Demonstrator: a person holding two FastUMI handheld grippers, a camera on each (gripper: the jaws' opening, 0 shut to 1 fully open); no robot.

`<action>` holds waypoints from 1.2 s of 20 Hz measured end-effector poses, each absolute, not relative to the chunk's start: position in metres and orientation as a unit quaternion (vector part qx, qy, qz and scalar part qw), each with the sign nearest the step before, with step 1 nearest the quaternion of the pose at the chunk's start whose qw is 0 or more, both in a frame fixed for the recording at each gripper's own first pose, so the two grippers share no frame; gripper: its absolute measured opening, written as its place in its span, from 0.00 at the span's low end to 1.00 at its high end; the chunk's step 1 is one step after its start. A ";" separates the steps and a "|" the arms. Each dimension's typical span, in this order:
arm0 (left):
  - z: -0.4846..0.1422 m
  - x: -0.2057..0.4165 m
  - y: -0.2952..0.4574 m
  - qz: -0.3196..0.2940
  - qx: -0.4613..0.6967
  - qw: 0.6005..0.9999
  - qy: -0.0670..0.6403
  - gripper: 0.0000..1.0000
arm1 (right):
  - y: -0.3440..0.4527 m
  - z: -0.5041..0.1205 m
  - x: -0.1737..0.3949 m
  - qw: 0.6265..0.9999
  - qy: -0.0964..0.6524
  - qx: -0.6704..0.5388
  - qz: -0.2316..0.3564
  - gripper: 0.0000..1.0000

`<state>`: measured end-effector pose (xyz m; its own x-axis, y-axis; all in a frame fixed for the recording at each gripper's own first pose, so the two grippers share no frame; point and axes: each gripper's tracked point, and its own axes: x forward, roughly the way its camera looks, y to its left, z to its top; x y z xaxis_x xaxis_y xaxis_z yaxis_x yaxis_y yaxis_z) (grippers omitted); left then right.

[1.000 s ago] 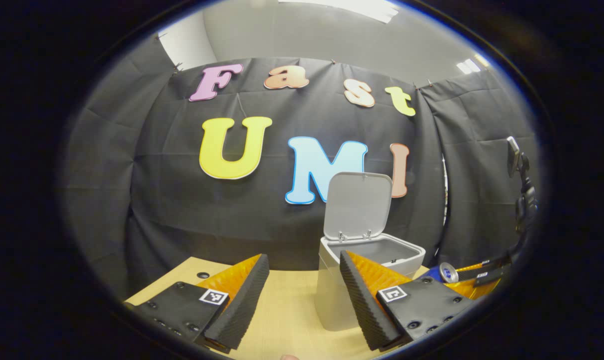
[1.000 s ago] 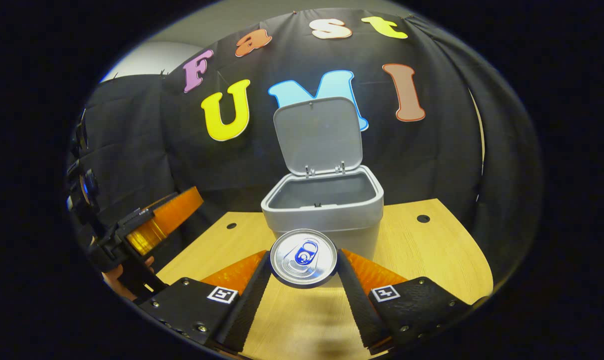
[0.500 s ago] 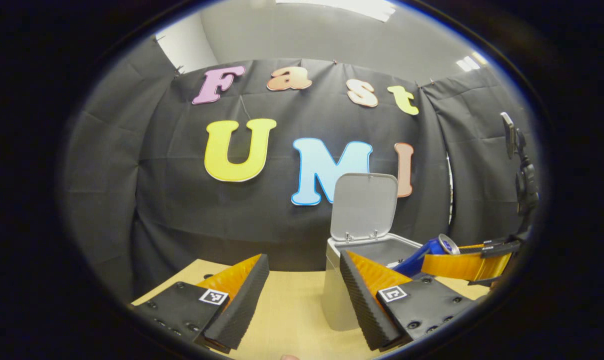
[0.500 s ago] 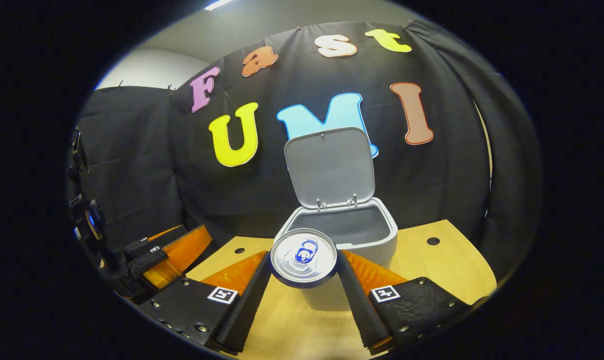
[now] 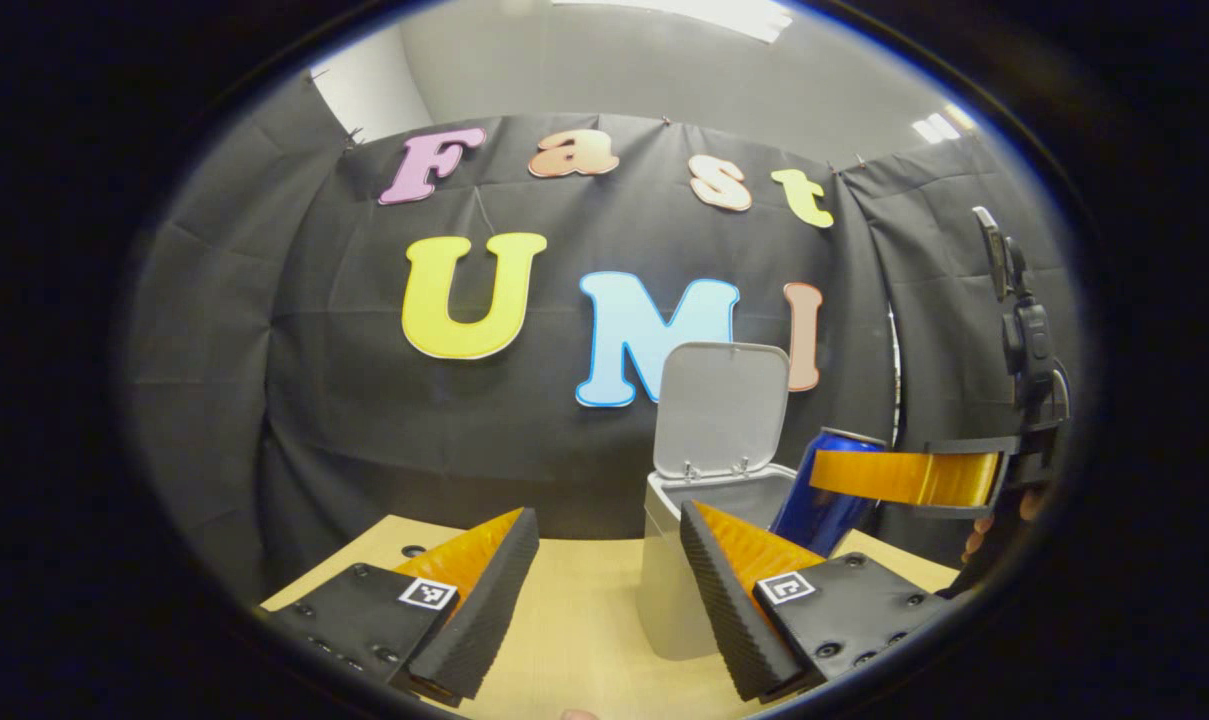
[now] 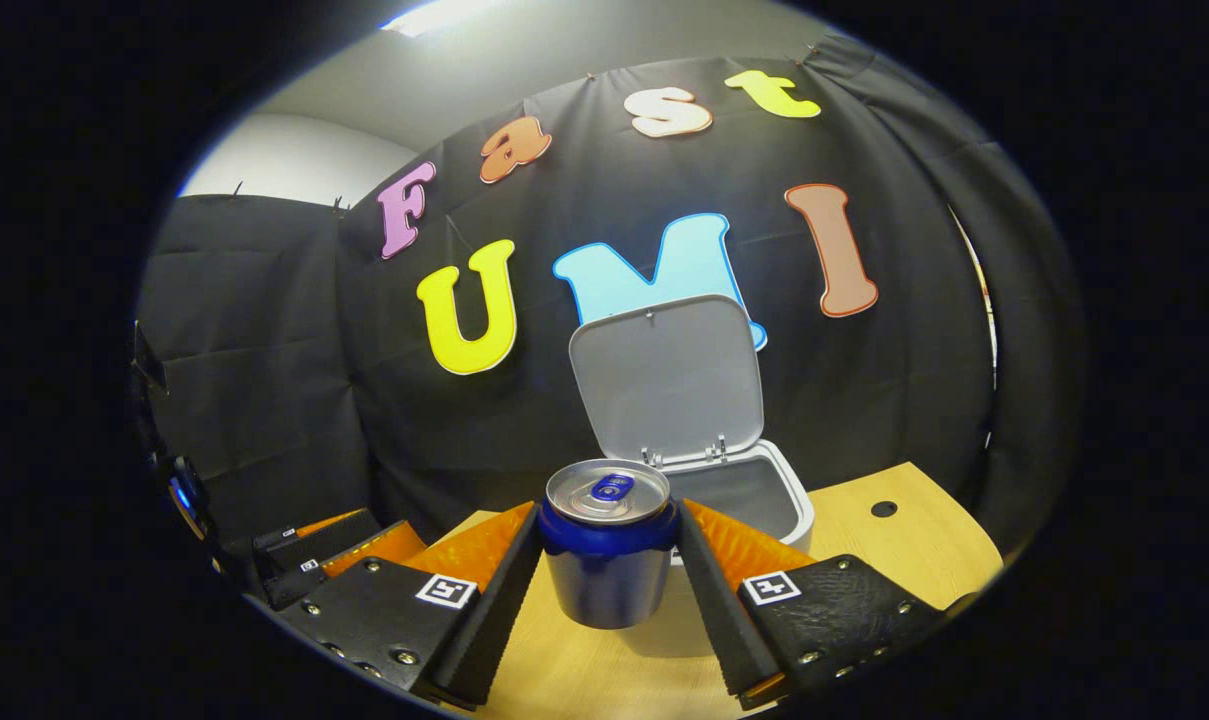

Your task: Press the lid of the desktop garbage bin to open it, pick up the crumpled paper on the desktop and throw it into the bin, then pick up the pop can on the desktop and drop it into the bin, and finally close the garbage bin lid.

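Two grippers are at work over a wooden worktop [image 5: 584,610]. Leftmost, the left gripper [image 5: 604,590] hangs low over the worktop with its fingers spread wide and nothing between them. Just beyond its right finger stands the grey garbage bin [image 5: 679,590], toward the worktop's back edge, its lid [image 5: 722,405] raised upright. Farther right, the right gripper [image 6: 609,575] pinches the blue pop can [image 6: 609,545] by its sides, both fingers pressed to it, holding it upright in the air just in front of the bin's open mouth. No crumpled paper lies on the worktop.
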<state>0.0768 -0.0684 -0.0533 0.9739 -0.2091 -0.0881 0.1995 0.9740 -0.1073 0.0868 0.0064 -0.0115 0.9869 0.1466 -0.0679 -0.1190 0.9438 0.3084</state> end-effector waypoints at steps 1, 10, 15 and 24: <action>-0.054 0.077 -0.068 -0.103 -0.050 0.992 0.050 0.95 | 0.006 -0.009 0.091 0.986 0.042 0.150 0.067 0.82; -0.057 0.082 -0.061 -0.097 -0.049 0.993 0.052 0.95 | 0.000 -0.011 0.147 0.990 0.046 0.124 0.053 0.82; -0.058 0.084 -0.060 -0.095 -0.047 0.993 0.052 0.93 | 0.000 -0.037 0.180 0.987 0.096 0.125 0.044 0.82; -0.064 0.083 -0.048 -0.082 -0.045 0.994 0.058 0.94 | -0.005 -0.055 0.184 0.984 0.125 0.121 0.028 0.88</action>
